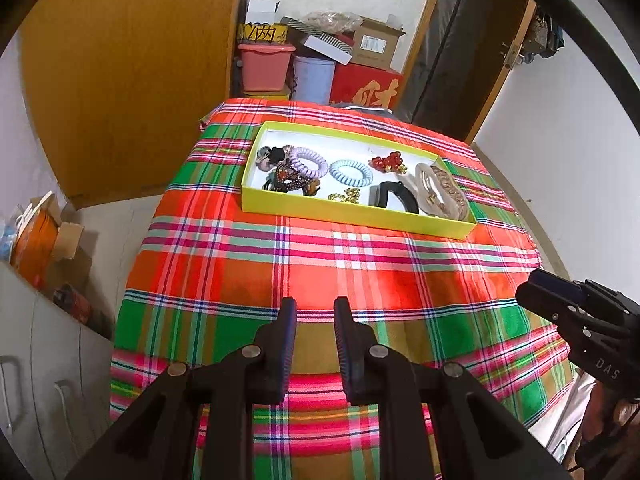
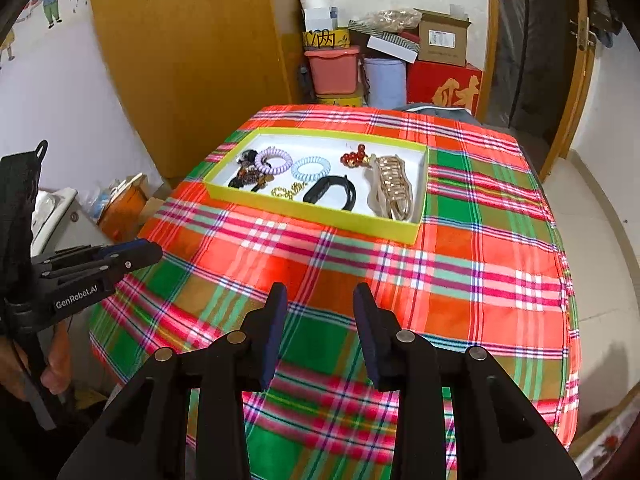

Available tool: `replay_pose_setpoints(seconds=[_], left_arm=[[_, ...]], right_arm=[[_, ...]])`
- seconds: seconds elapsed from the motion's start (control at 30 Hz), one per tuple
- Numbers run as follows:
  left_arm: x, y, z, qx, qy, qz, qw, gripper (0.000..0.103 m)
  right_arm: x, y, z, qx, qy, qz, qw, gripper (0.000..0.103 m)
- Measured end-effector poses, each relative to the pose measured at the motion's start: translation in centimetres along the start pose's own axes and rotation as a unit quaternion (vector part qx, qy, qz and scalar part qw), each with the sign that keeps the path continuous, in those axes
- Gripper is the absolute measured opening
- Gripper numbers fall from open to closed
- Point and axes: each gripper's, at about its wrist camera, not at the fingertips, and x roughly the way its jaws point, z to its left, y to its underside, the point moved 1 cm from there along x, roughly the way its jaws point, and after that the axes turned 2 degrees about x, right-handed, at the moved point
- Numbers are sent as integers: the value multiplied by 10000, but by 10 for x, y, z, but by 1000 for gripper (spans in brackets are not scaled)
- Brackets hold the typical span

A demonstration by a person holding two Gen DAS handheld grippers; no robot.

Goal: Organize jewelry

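Left gripper [image 1: 315, 307] and right gripper [image 2: 320, 293] hovered over plaid cloth [image 1: 280, 264], jaws released, nothing held. Jewelry sat in yellow tray [image 1: 352, 212].

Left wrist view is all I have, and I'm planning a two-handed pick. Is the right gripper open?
Observer: Yes. The right gripper is open and empty, with only plaid cloth showing between its fingers.
Operator: What is the pale tangle at the box's right end?
Observer: A gold link chain lying with a beige band inside the yellow box.
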Motion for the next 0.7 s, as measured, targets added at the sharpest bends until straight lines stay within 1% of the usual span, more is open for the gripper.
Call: replay_pose_setpoints(seconds=[0.7], left_arm=[[7,1,-5,134,-57,85,9999,19]], right_arm=[[5,1,-1,8,1,49,10000,35]])
